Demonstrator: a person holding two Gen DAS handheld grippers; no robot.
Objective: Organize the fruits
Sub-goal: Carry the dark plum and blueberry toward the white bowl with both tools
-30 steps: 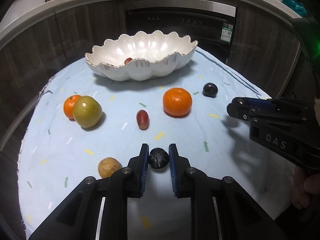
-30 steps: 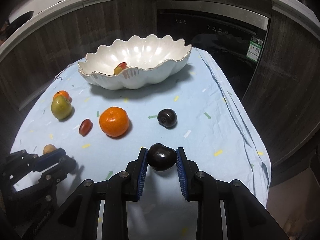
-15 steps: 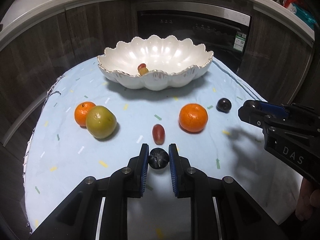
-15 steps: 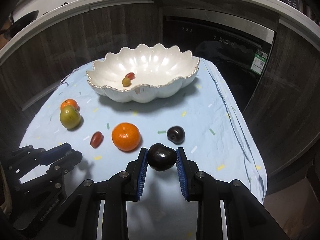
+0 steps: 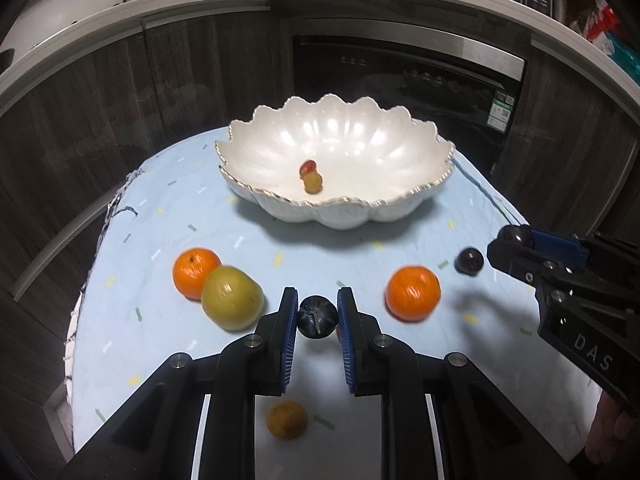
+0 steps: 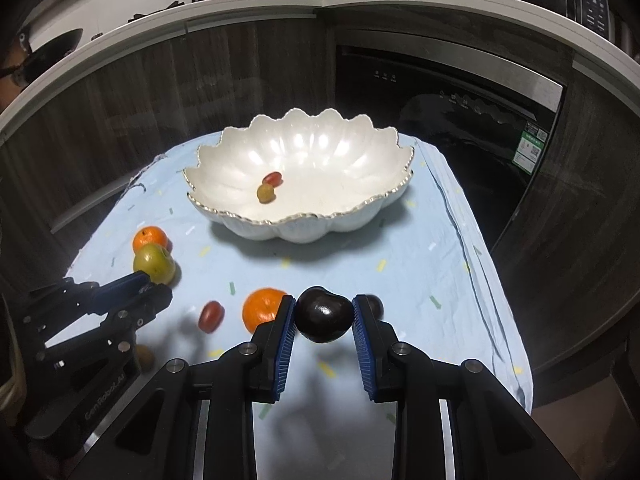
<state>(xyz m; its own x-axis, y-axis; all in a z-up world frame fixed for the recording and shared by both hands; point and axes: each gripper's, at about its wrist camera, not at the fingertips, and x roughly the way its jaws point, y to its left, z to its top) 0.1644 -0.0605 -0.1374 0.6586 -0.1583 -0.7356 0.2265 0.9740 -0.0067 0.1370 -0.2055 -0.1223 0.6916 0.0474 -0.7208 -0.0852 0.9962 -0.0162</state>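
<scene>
My left gripper [image 5: 318,316] is shut on a small dark round fruit [image 5: 318,317] and holds it above the cloth. My right gripper [image 6: 323,320] is shut on a larger dark plum [image 6: 323,319], also lifted. A white scalloped bowl [image 5: 400,196], also in the right wrist view [image 6: 360,204], holds a red grape [image 5: 308,167] and a yellow-green grape [image 5: 313,182]. Two oranges [image 5: 413,293] [image 5: 195,266], a green apple [image 5: 232,297], a dark plum [image 5: 469,261] and a brown fruit [image 5: 287,419] lie on the blue cloth. A red grape [image 6: 210,316] lies beside the orange [image 6: 262,309].
The round table has a light blue cloth [image 5: 160,344] with edges falling off at left and right. Dark cabinets and an oven [image 6: 460,92] stand behind it. The other gripper shows at the right of the left wrist view [image 5: 568,280] and at the left of the right wrist view [image 6: 92,320].
Both grippers have risen and moved toward the bowl with their fruits held. The bowl's inside and its two grapes now show fully.
</scene>
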